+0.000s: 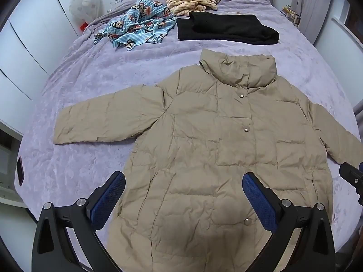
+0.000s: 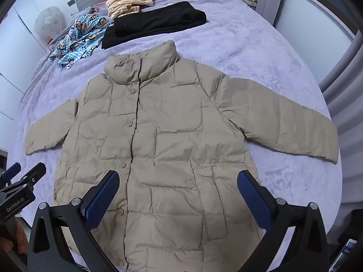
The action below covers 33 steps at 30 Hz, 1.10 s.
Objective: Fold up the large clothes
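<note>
Purple-blanketed bed, with beige puffer jacket spread flat at the near end, front up, sleeves out, ready for folding. Left hand-held gripper and right hand-held gripper poised above the hem, jaws wide apart, gripping nothing.

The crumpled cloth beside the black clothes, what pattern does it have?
The cloth has light blue stripes with cartoon monkey faces, clearest in the left wrist view.

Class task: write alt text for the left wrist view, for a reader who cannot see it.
A beige puffer jacket lies flat, sleeves spread, on a lilac bedspread, framed by the open left tongs. Folded black clothing lies beyond.
</note>
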Tool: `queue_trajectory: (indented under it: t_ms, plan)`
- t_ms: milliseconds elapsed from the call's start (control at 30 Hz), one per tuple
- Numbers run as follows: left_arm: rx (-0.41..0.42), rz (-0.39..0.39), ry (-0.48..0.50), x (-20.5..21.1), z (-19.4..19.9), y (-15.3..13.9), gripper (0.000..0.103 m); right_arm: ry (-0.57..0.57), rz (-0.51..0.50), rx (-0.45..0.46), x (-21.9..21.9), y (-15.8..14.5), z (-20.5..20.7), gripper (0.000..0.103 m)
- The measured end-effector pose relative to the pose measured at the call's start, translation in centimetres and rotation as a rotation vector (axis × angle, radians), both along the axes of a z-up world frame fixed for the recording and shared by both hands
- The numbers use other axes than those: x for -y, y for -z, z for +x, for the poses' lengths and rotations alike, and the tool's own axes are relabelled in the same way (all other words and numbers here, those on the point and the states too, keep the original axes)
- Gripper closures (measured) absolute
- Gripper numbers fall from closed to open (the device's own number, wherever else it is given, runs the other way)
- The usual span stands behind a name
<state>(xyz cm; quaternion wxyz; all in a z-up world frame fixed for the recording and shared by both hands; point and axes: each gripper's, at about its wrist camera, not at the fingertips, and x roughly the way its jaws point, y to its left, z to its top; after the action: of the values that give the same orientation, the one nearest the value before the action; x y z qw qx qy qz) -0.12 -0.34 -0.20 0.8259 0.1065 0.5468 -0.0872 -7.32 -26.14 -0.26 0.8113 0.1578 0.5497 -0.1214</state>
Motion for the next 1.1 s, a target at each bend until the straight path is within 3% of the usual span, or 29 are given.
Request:
queue_trajectory:
  t_ms: [267, 1100]
  plan:
    - [-0.035, -0.029, 0.009, 0.4, 1.6, 1.0, 0.000, 0.012, -0.043, -0.064, 0.2, 0.0, 2.1, 0.000]
    - [-0.049, -0.004, 0.012, 1.6, 2.2, 1.6, 0.000, 0.003, -0.045, -0.052, 0.4, 1.0, 3.1, 0.000]
